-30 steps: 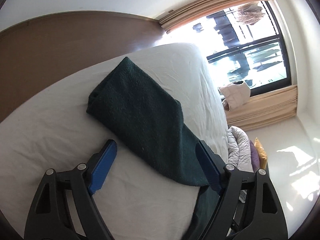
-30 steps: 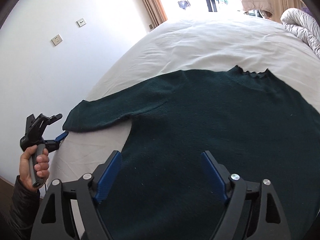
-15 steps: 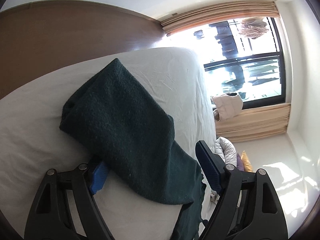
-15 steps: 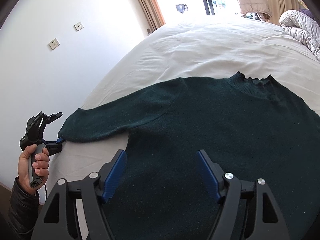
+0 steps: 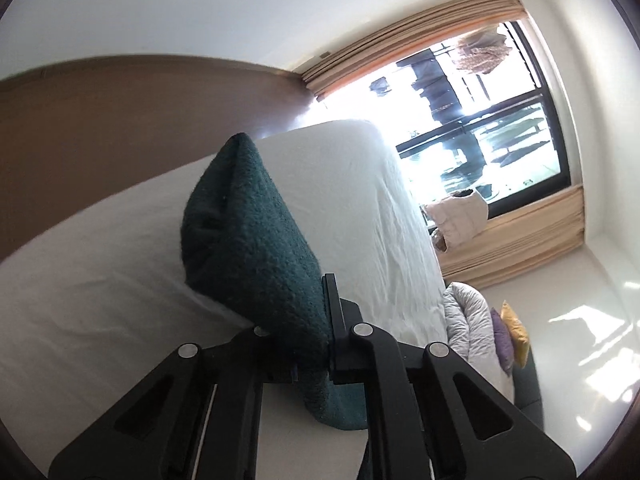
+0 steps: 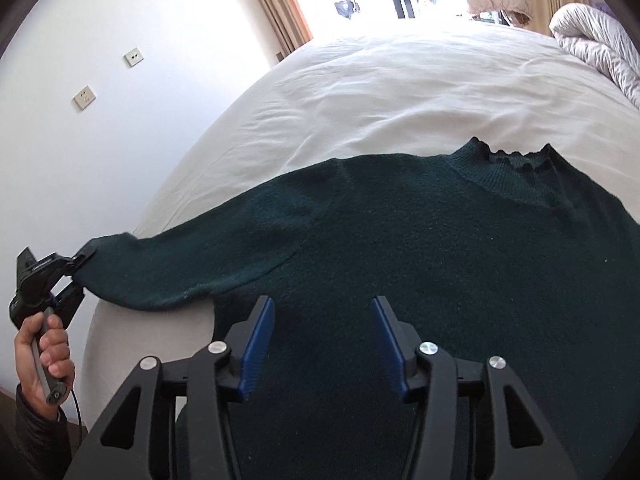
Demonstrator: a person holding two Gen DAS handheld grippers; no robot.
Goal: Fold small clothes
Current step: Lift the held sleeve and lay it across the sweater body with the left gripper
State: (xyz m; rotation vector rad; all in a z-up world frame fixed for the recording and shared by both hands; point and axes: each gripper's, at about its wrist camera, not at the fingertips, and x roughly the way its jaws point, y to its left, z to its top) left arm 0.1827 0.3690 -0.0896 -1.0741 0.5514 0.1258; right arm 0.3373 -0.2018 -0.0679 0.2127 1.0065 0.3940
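Note:
A dark green knitted sweater point(image 6: 420, 264) lies flat on the white bed point(image 6: 400, 92), collar at the far right, one sleeve stretched to the left. My left gripper point(image 5: 308, 320) is shut on the cuff end of that sleeve point(image 5: 248, 232); it also shows in the right wrist view point(image 6: 78, 266) at the bed's left edge, held by a hand. My right gripper point(image 6: 322, 336) is open and empty, low over the sweater's body near the armpit.
A brown headboard point(image 5: 120, 120) runs behind the bed. A grey rolled duvet point(image 6: 596, 44) lies at the bed's far right corner. A window with beige curtains point(image 5: 520, 240) is beyond. A white wall with sockets point(image 6: 84, 98) stands to the left.
My left gripper has moved onto the sleeve end and shut on it, lifting it slightly. My right gripper's jaws have narrowed a little and it has moved forward over the sweater.

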